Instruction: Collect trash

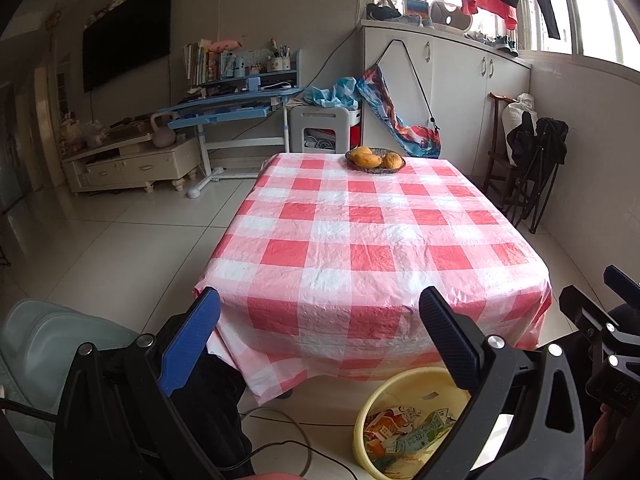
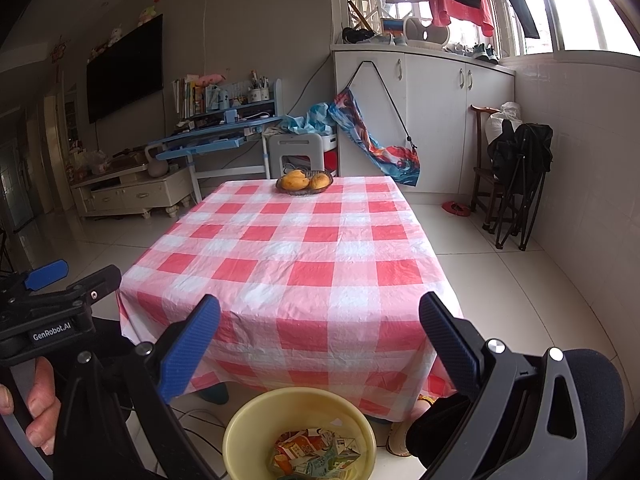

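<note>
A yellow waste bin (image 1: 404, 384) stands on the floor at the table's near edge, also in the right wrist view (image 2: 248, 416). Crumpled colourful wrappers (image 1: 404, 432) lie inside it, seen too from the right (image 2: 316, 452). My left gripper (image 1: 320, 312) is open and empty, held before the table's near edge above the bin. My right gripper (image 2: 320, 316) is open and empty, just right of the left one. The right gripper shows at the left view's right edge (image 1: 592, 296); the left gripper shows at the right view's left edge (image 2: 76, 274).
A table with a red-and-white checked cloth (image 1: 368, 240) (image 2: 296, 256) fills the middle. A basket of mangoes (image 1: 375, 158) (image 2: 305, 182) sits at its far edge. A folded black chair (image 2: 516, 184) leans at the right wall. Cables (image 1: 280, 436) lie on the floor near the bin.
</note>
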Motion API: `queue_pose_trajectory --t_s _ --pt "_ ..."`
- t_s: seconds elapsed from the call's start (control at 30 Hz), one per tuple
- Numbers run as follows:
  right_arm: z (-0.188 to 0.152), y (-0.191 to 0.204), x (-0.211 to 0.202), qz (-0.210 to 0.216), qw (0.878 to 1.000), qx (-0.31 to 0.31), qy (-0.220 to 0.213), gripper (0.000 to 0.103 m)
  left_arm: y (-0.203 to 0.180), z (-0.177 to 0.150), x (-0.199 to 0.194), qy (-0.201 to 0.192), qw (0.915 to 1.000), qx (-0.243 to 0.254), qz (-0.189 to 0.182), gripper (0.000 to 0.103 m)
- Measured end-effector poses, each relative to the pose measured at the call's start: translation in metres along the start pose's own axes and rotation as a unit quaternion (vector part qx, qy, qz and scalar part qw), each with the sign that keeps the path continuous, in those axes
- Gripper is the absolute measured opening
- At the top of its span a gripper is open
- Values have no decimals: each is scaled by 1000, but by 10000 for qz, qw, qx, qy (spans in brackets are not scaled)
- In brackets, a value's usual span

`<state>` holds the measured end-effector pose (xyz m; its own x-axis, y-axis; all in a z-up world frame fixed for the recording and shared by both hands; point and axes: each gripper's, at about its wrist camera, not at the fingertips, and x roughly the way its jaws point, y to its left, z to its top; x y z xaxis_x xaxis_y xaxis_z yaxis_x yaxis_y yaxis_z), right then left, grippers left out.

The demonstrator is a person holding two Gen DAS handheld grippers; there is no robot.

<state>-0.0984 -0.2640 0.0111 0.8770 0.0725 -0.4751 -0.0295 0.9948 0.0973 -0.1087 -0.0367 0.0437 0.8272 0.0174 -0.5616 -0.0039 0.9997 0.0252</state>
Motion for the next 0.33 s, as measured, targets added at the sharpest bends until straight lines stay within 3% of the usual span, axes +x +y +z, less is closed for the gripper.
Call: queue_pose_trajectory --t_s 0.17,0.33 --pt "0 0 0 -2 10000 1 0 95 -10 2 1 23 9994 336 62 96" --pt "0 0 0 -1 10000 -10 1 95 -7 2 0 51 9997 232 58 96"
